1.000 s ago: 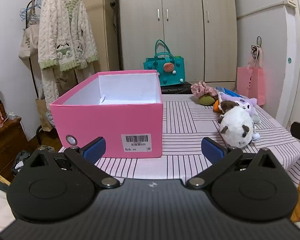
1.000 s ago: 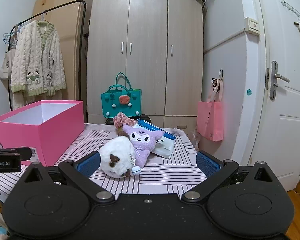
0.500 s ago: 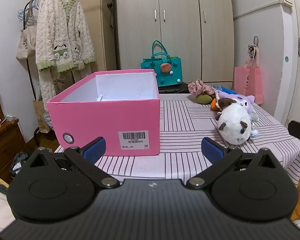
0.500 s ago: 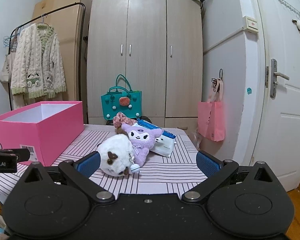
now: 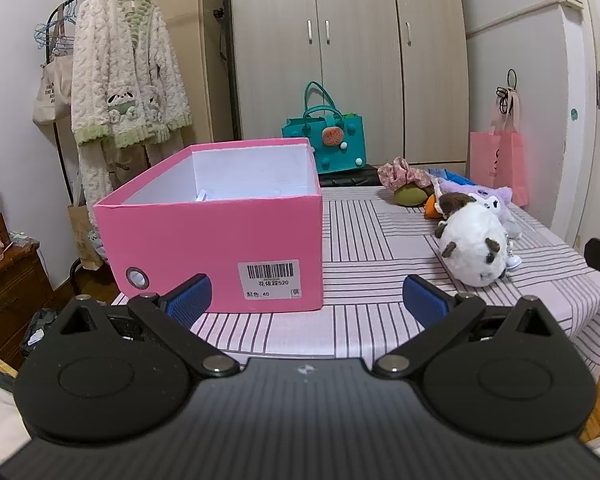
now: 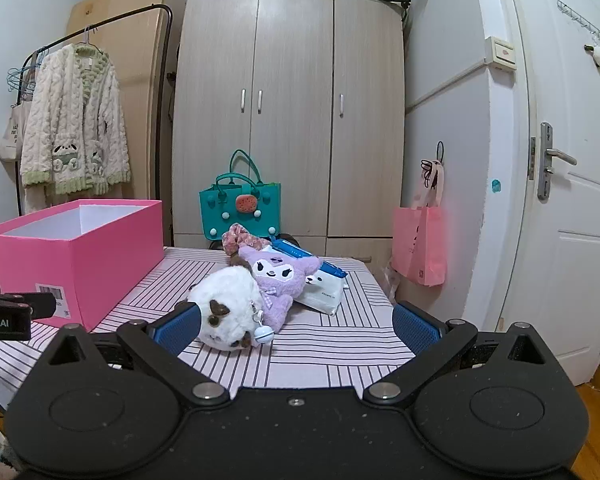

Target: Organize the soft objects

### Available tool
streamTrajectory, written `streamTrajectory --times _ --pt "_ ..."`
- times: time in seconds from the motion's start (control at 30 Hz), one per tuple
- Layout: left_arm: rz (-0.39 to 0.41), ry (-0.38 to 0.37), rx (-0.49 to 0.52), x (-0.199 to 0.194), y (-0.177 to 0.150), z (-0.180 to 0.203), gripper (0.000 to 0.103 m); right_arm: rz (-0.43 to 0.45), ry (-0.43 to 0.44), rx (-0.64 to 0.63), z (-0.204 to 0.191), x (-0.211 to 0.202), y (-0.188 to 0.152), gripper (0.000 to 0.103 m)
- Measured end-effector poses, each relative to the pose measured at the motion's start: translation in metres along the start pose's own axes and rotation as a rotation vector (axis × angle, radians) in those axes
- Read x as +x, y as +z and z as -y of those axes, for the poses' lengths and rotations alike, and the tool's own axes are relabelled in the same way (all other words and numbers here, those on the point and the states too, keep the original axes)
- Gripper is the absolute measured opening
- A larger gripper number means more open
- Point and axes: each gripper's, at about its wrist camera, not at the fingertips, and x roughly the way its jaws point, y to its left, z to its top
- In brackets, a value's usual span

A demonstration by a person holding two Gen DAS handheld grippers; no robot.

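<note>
An open pink cardboard box sits at the striped counter's left edge. A round white plush toy and purple plush doll lie touching toward its right side. The left gripper and right gripper gape wide, empty.

This is a bedroom in a home. A tall three-door wardrobe fills the back wall, and beside it a black clothes rail carries a fluffy cream cardigan on a hanger and a canvas tote. A teal handbag sits at the wardrobe's foot. A pink shopping bag hangs from a hook near a white door with a lever handle. A striped cloth covers the surface, where plush toys lie beside a pink shoebox.
</note>
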Motion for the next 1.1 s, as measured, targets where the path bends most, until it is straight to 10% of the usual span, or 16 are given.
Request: streamTrajectory --times 1.1 --pt "-0.064 -0.057 -0.062 0.009 0.001 0.005 0.103 -0.010 0.013 0.031 0.013 0.016 -0.005 0.103"
